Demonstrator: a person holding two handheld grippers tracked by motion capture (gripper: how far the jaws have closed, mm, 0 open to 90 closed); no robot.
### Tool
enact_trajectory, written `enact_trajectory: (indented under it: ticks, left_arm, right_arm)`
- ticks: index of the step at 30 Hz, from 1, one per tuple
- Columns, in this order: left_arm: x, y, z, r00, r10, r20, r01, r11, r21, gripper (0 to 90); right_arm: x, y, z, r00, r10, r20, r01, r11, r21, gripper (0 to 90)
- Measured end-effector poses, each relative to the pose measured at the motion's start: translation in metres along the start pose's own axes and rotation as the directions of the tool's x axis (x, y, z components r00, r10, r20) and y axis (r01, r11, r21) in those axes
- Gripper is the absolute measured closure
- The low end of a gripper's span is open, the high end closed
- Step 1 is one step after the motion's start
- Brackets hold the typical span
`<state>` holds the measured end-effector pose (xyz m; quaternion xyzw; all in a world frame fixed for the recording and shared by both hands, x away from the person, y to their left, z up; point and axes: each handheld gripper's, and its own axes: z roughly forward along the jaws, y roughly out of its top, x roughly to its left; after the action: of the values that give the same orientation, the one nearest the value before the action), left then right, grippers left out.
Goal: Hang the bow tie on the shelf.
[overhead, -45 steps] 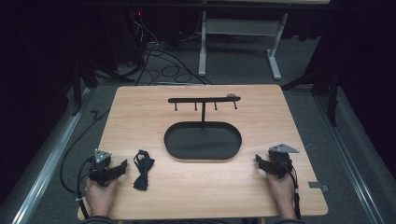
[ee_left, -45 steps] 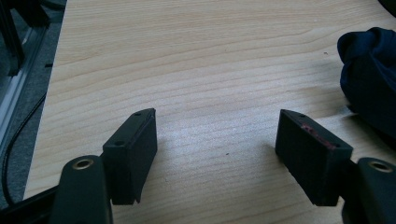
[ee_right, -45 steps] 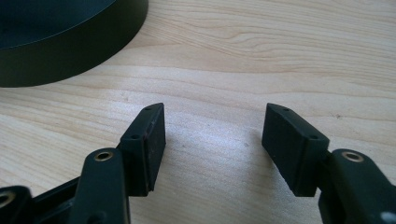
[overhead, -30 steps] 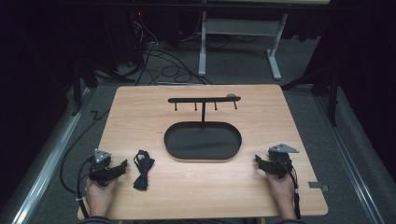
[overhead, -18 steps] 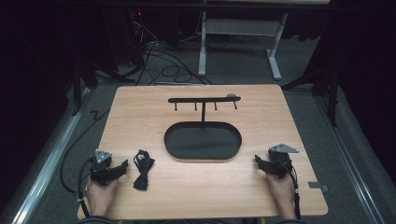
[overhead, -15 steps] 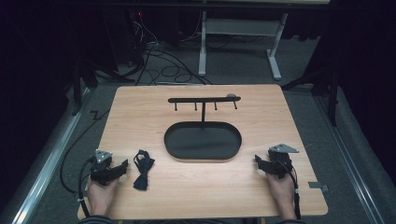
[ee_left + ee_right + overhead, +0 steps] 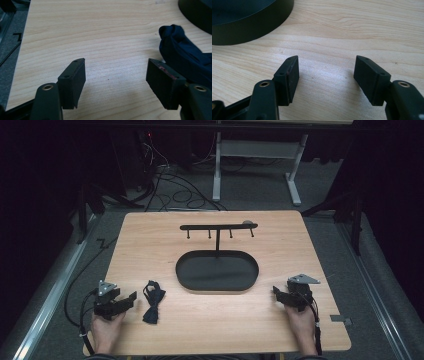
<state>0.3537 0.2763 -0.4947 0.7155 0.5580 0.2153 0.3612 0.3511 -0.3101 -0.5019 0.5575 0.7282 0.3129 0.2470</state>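
Change: nothing has moved since the earlier frames; both hands rest low on the desk [image 7: 150, 240].
Fingers: left gripper [image 7: 116, 82] and right gripper [image 7: 327, 78] spread wide, released, holding nothing.
Bow tie: dark blue bow tie [image 7: 151, 301] lies just beside the left gripper.
Stand: black oval tray [image 7: 217, 272] with hook bar [image 7: 218, 226].
Risk: soft cloth could bunch or slip if pinched off-centre.

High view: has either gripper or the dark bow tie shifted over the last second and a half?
Nothing visibly changed. The left gripper and right gripper rest open on the light wooden table, the dark navy fabric bow tie lies beside the left one, untouched, and the black oval-based stand with a hook bar sits mid-table.
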Motion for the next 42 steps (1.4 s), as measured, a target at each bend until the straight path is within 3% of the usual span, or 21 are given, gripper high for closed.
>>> enact_trajectory:
  ticks: [10,19,23,37,42]
  left_arm:
    - [-0.011,0.0,-0.021,0.9981,-0.033,0.051,0.035,0.9984,-0.045,32.8]
    - [-0.03,0.008,-0.019,0.9973,-0.011,0.072,0.014,0.9989,-0.045,32.3]
    - [-0.035,0.012,-0.013,0.9951,-0.047,0.088,0.05,0.9983,-0.031,32.6]
    - [-0.053,0.024,0.011,0.9989,-0.017,0.045,0.015,0.9991,0.041,34.5]
    - [-0.052,0.026,0.018,0.9992,-0.032,0.025,0.03,0.9976,0.063,38.0]
  right_arm:
    - [0.0,0.0,0.0,1.0,0.0,0.0,0.0,1.0,0.002,38.6]
    - [0.0,0.0,0.0,1.0,0.0,0.0,0.0,1.0,0.0,38.5]
    - [0.0,0.0,0.0,1.0,0.0,-0.001,0.0,1.0,0.0,38.4]
    - [0.0,0.0,0.0,1.0,0.0,-0.002,0.0,1.0,0.0,38.2]
    - [0.0,0.0,0.0,1.0,-0.001,-0.002,0.001,1.0,0.0,38.2]
